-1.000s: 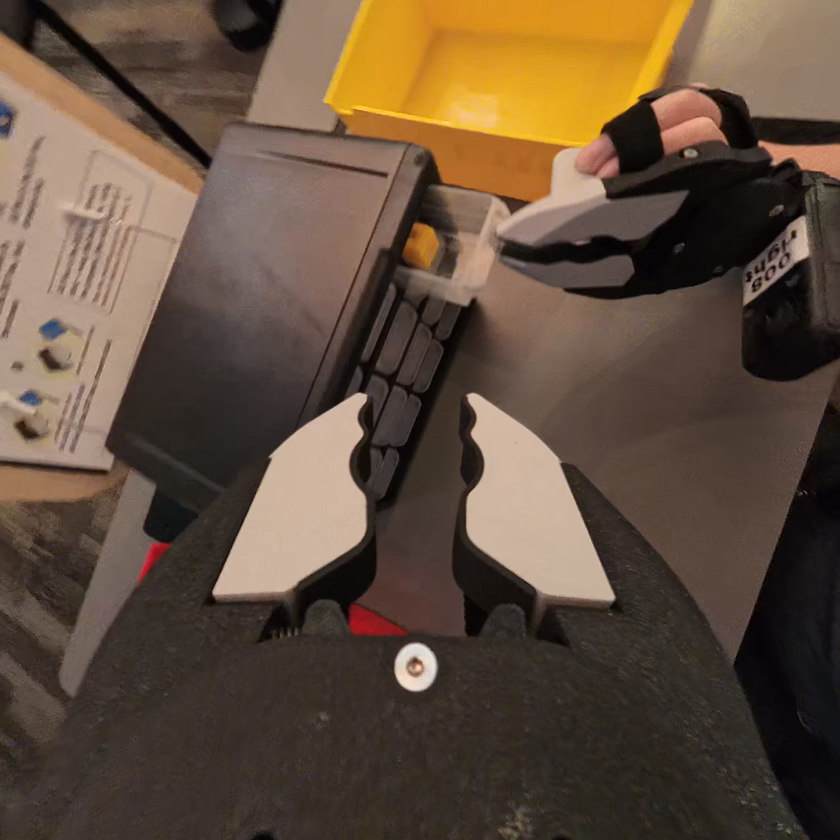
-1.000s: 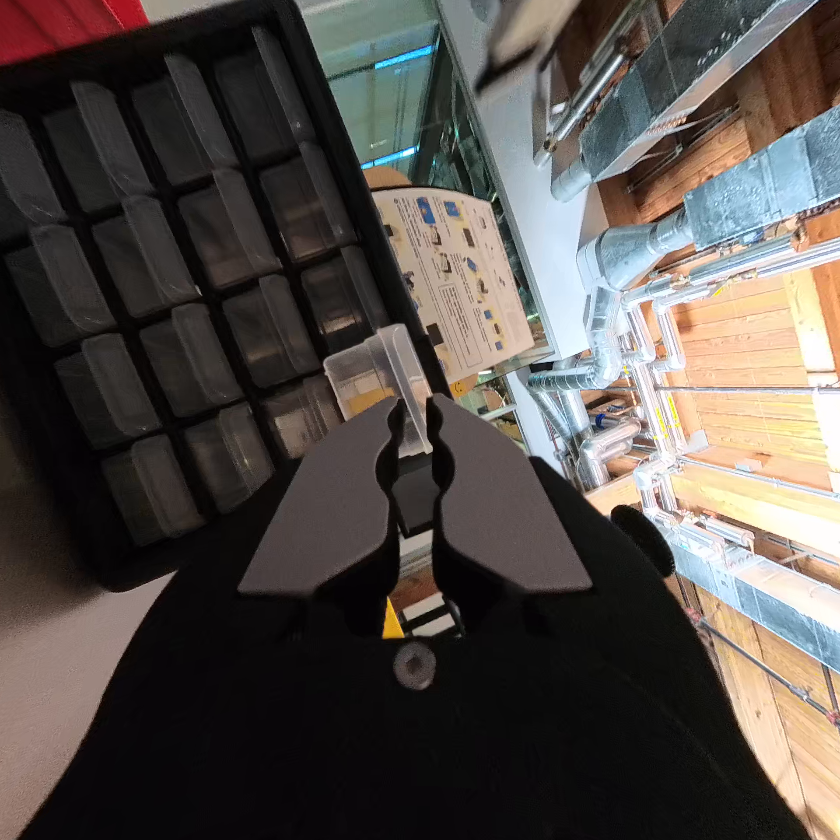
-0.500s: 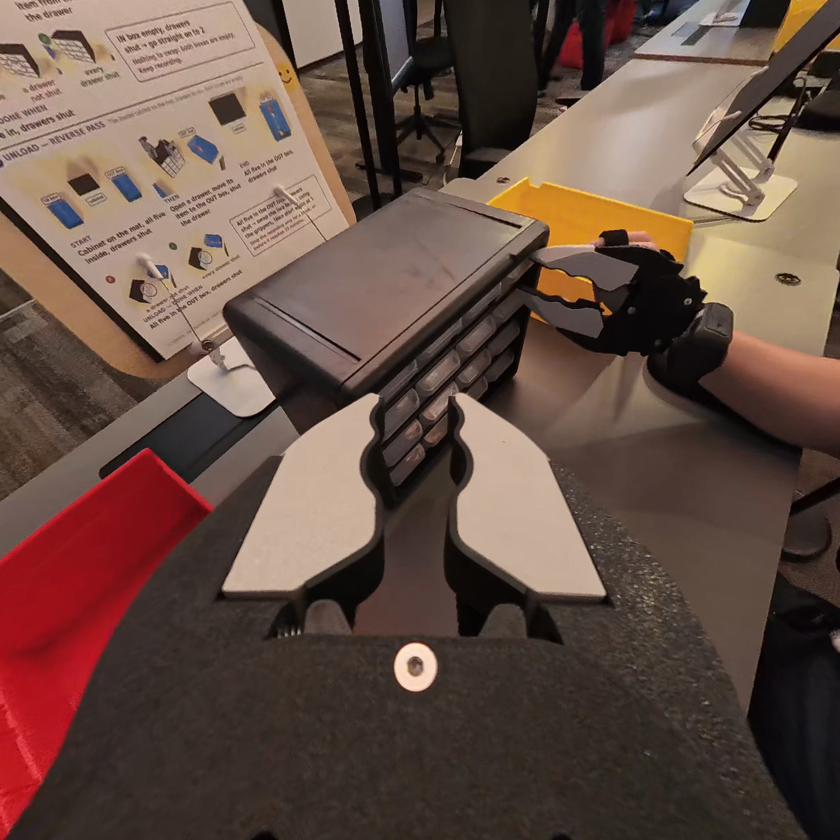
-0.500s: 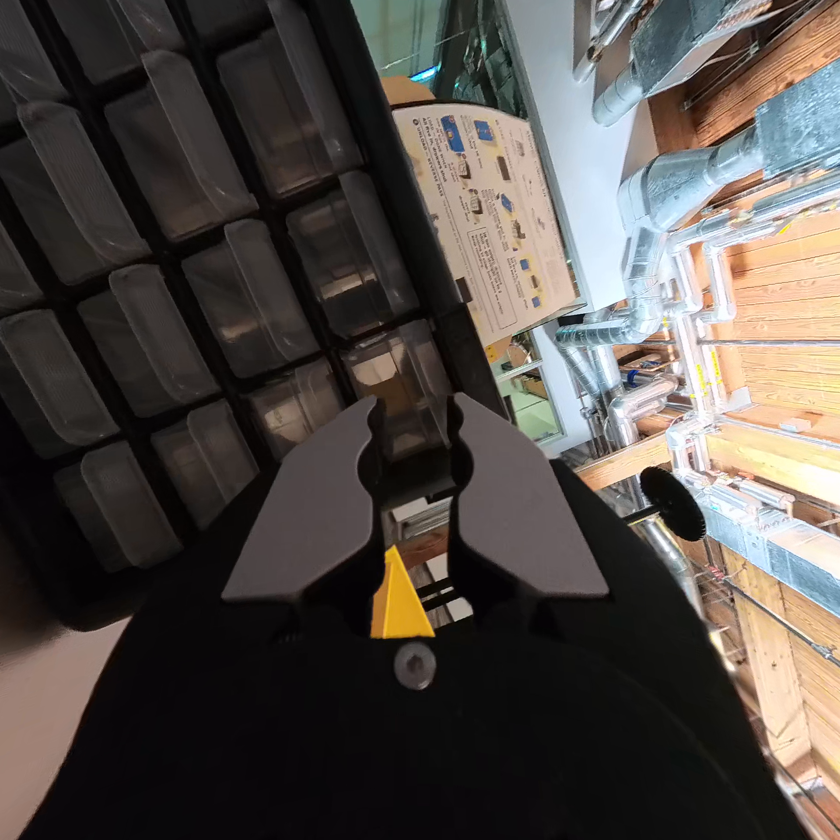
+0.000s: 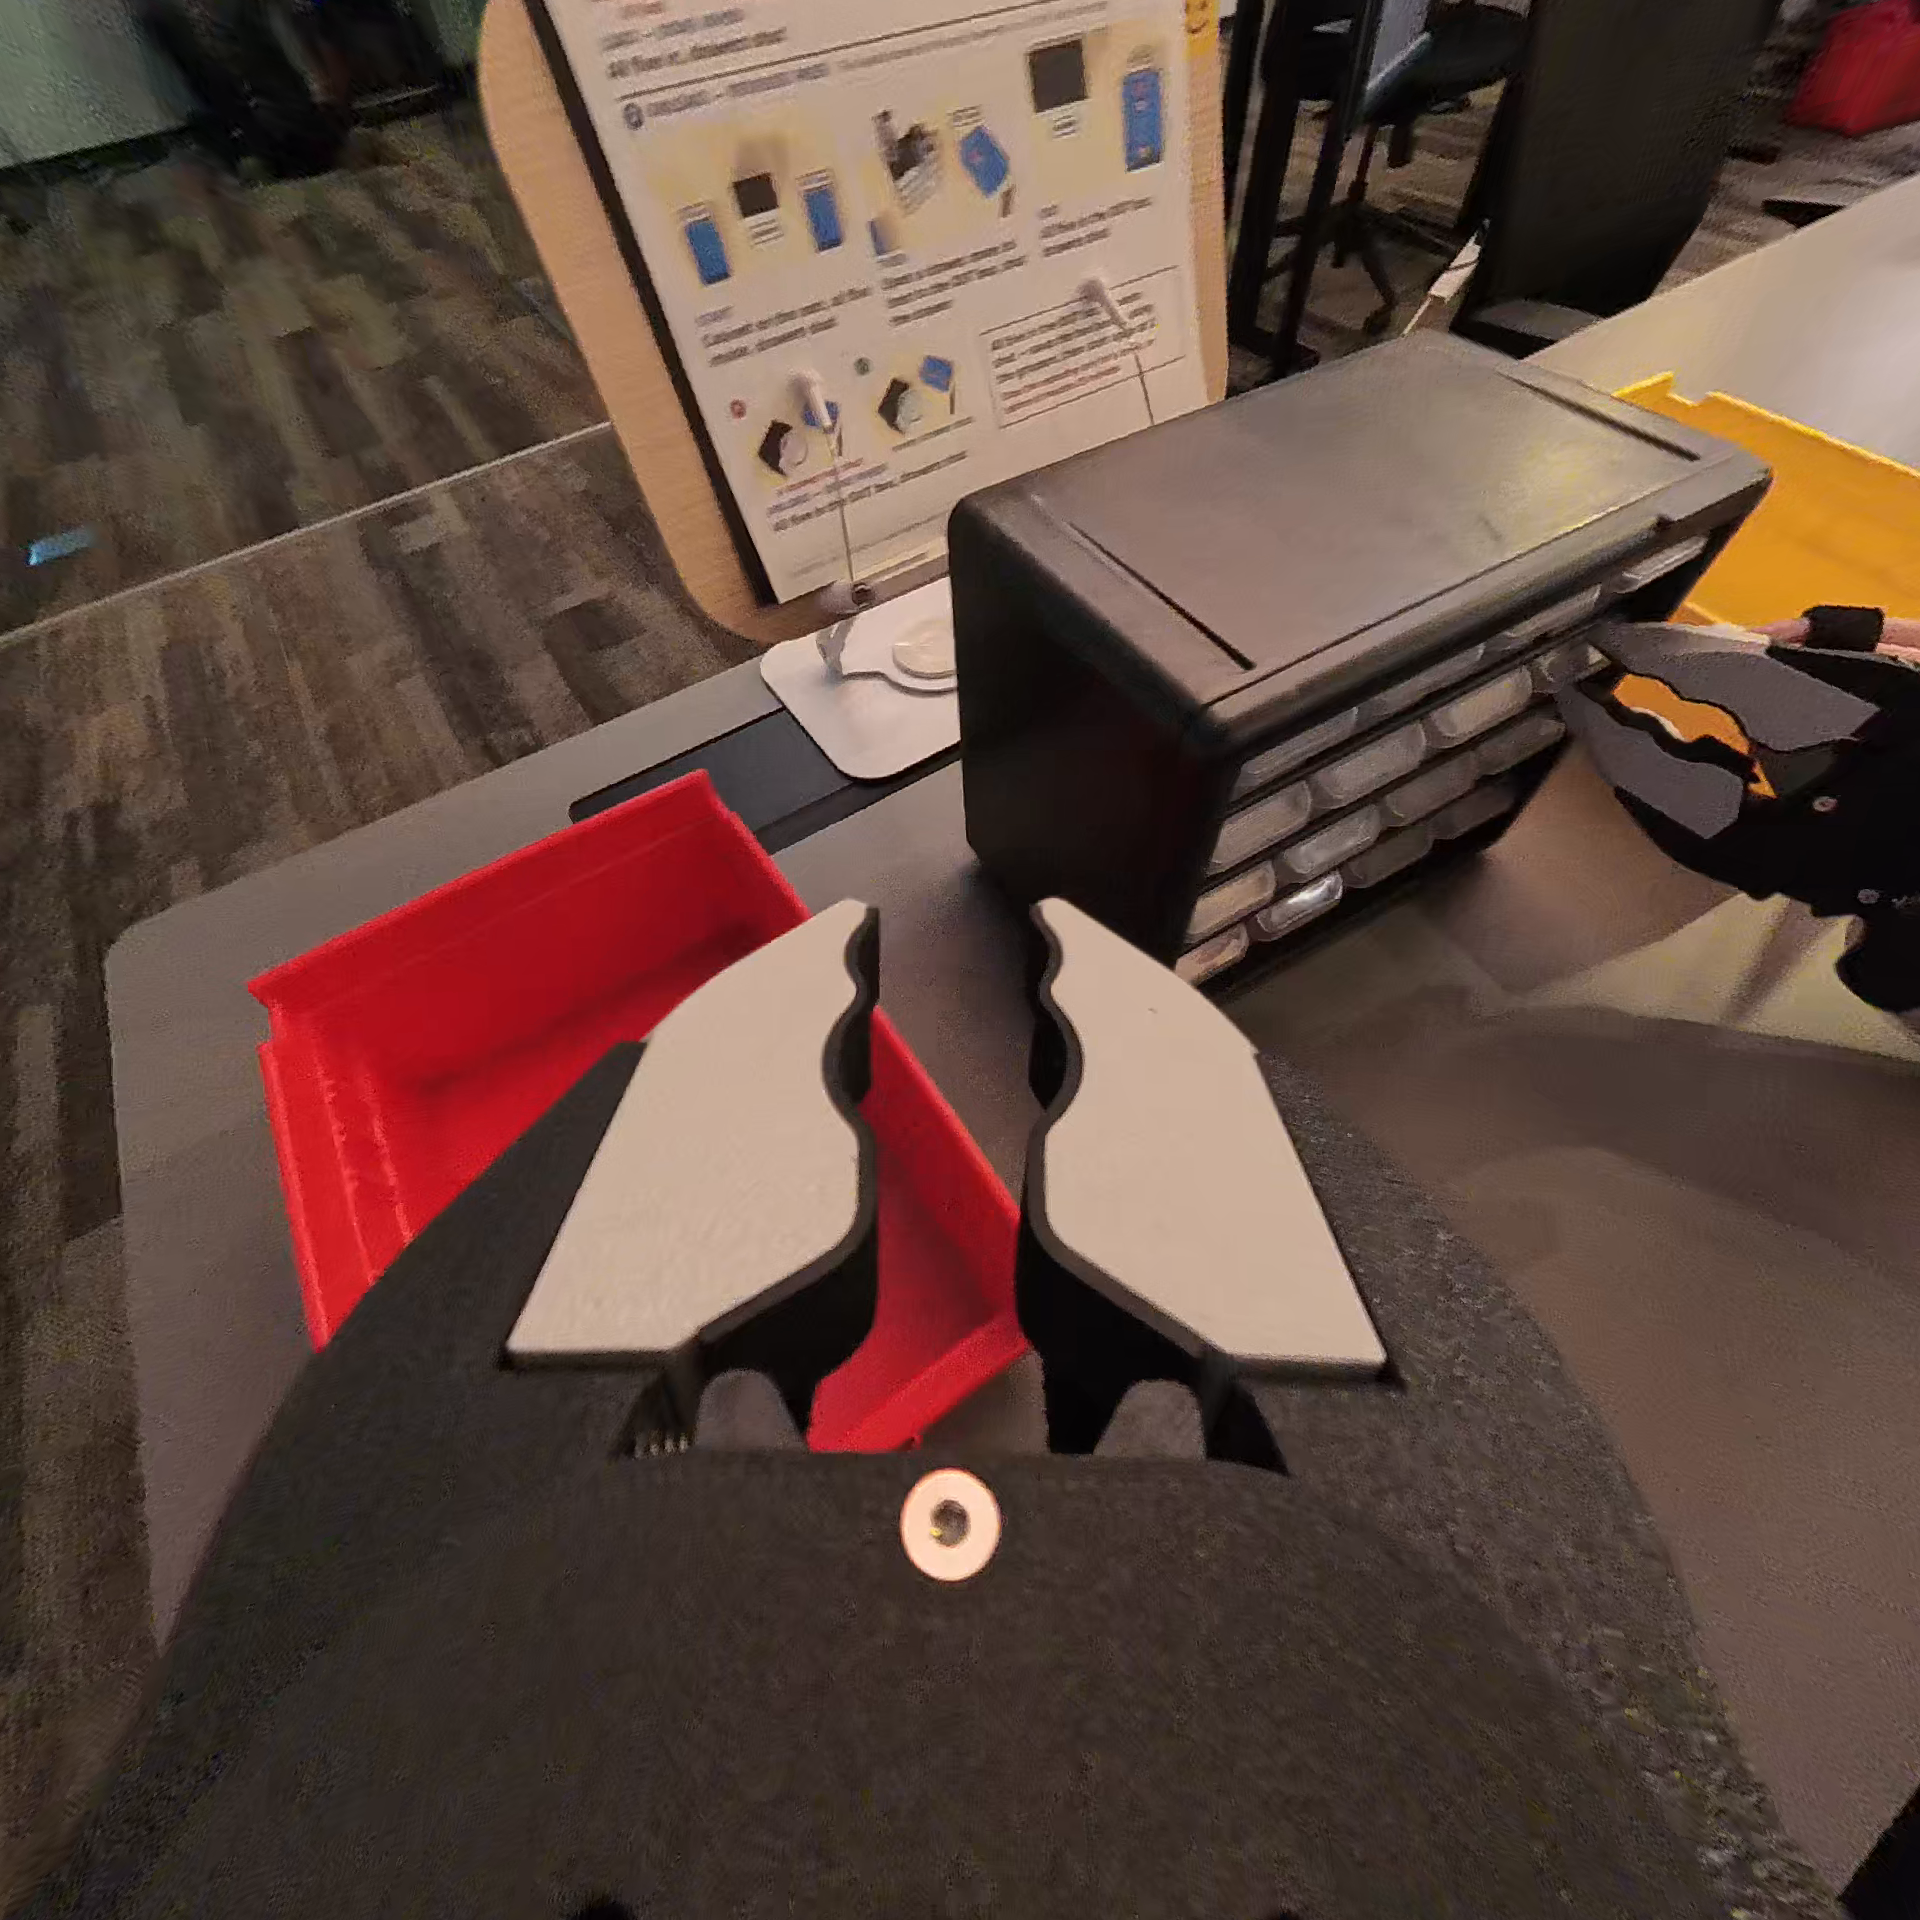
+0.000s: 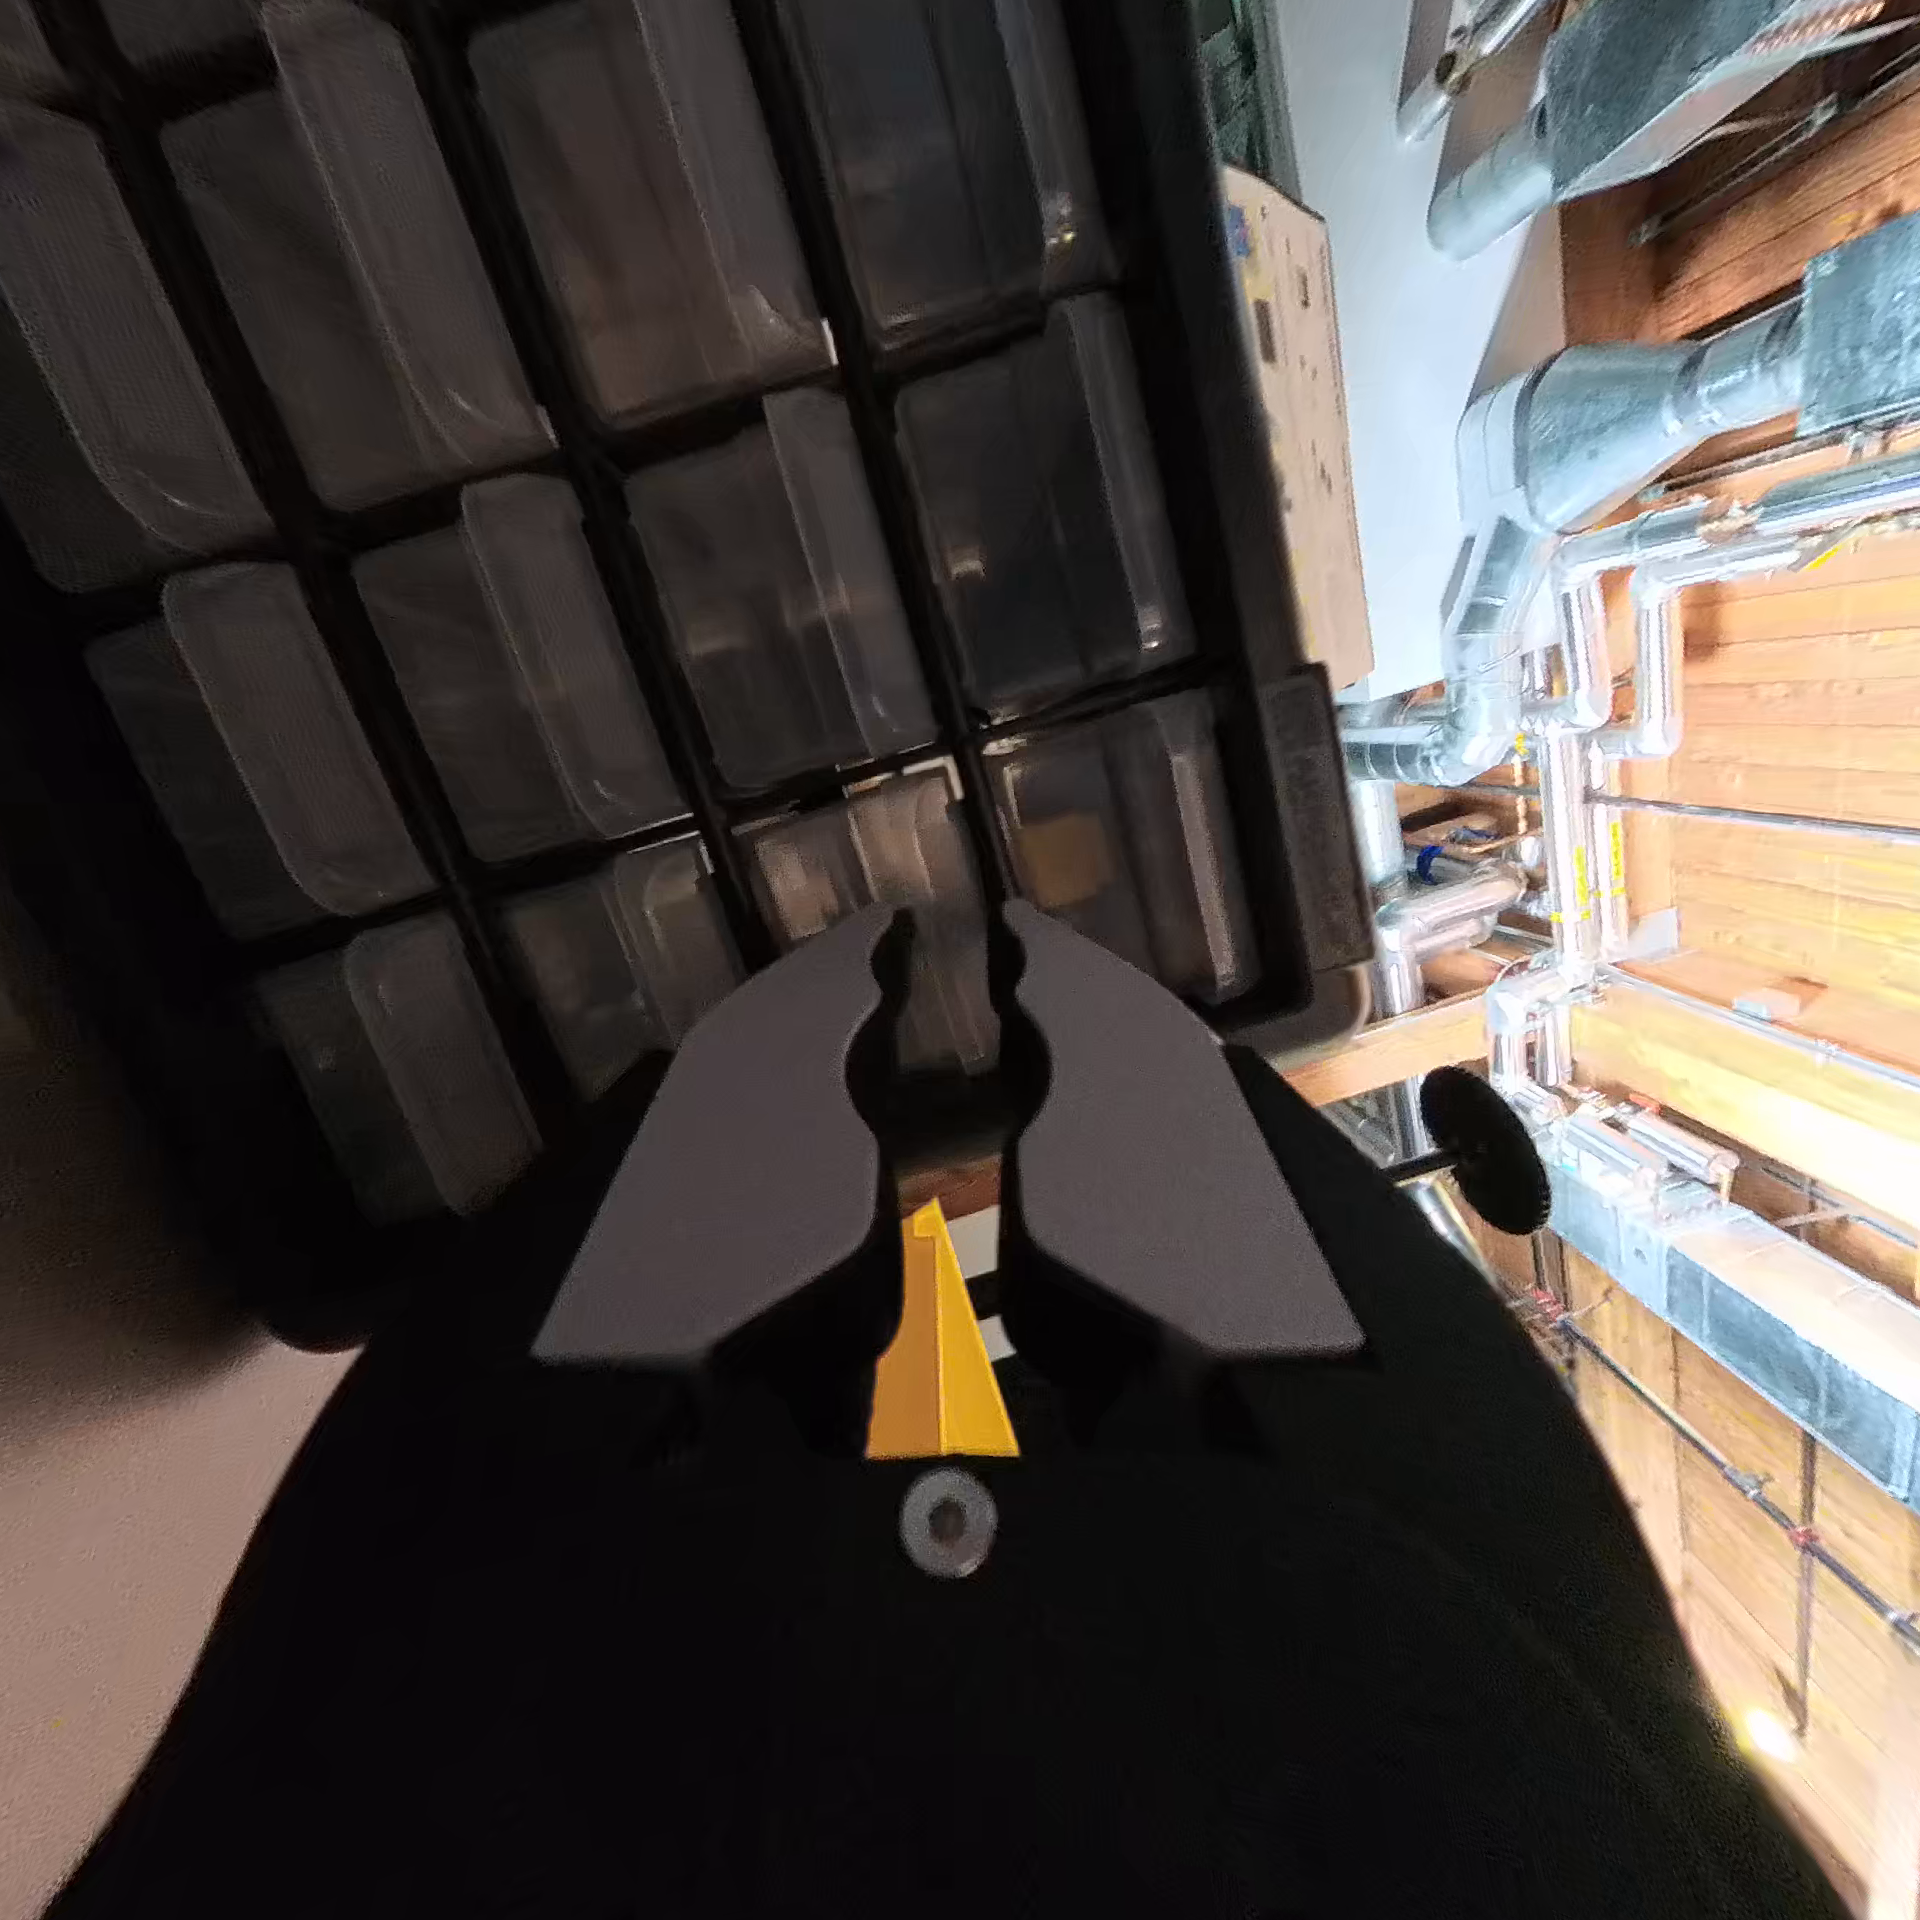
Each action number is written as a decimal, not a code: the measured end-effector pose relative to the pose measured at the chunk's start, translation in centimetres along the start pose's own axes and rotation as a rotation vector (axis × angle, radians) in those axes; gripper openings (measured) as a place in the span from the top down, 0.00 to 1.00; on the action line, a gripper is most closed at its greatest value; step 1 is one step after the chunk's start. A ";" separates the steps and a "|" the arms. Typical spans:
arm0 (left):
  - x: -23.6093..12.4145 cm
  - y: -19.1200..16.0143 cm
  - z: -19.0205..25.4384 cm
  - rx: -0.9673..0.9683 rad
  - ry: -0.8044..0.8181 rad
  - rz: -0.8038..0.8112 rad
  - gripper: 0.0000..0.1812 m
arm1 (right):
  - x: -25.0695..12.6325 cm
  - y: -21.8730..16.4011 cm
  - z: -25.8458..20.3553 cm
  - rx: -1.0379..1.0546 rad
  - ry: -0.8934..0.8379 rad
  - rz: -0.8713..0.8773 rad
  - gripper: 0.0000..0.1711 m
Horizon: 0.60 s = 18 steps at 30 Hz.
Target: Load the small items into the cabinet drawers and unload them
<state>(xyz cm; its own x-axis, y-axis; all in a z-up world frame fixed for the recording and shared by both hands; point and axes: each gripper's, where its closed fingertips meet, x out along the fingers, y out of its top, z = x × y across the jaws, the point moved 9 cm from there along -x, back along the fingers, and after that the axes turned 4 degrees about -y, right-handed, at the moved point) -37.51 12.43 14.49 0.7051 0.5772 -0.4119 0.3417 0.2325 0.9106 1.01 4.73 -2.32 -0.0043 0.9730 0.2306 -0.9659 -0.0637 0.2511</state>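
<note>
Black plastic forms the small-parts cabinet [image 5: 1340, 582], a boxy unit standing on the dark grey tabletop [image 5: 1621, 1247] at about two o'clock from the left gripper [image 5: 951, 920]. Its front face carries rows of clear plastic drawers [image 5: 1382, 769], all sitting flush with the frame. The left gripper, with pale grey fingers [image 5: 727, 1132] on a black foam-textured body, hovers with its jaws spread and nothing between them. Under and behind its left finger, at ten o'clock, lies an open-topped red plastic bin [image 5: 499, 1029] whose visible floor holds nothing. A yellow plastic bin [image 5: 1829, 520] sits past the cabinet at two o'clock.

At three o'clock in the left wrist view the right gripper [image 5: 1595, 665] reaches toward the far end of the drawer face, its jaws parted by a moderate gap, a gloved hand [image 5: 1860, 634] behind it. In the right wrist view, rolled sideways, the right gripper [image 6: 956, 925] has its dark fingertips at the front of one clear drawer [image 6: 883, 914] in the row nearest the cabinet's end wall; whether they touch it cannot be told. The neighbouring drawer [image 6: 1112, 842], at one o'clock, shows something amber inside, too blurred to identify.

An illustrated instruction sheet [image 5: 894, 260] on a rounded board stands at twelve o'clock behind the cabinet.
</note>
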 end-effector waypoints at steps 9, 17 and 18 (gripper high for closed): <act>-0.1 -2.2 -3.1 -0.074 0.114 -0.109 0.86 | -3.6 1.1 0.5 -0.061 -0.020 0.109 0.94; 4.1 -6.9 -7.7 -0.166 0.191 -0.418 0.87 | -7.6 2.1 1.2 -0.055 -0.041 0.220 0.94; 5.0 -7.6 -8.2 -0.164 0.187 -0.449 0.87 | -7.8 2.1 1.2 -0.050 -0.040 0.230 0.94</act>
<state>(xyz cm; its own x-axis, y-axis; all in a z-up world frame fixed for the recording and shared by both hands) -41.66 19.95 5.78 0.3824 0.5189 -0.7645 0.4726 0.6012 0.6444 -0.66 -3.27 -2.46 -0.2165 0.9246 0.3136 -0.9522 -0.2709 0.1414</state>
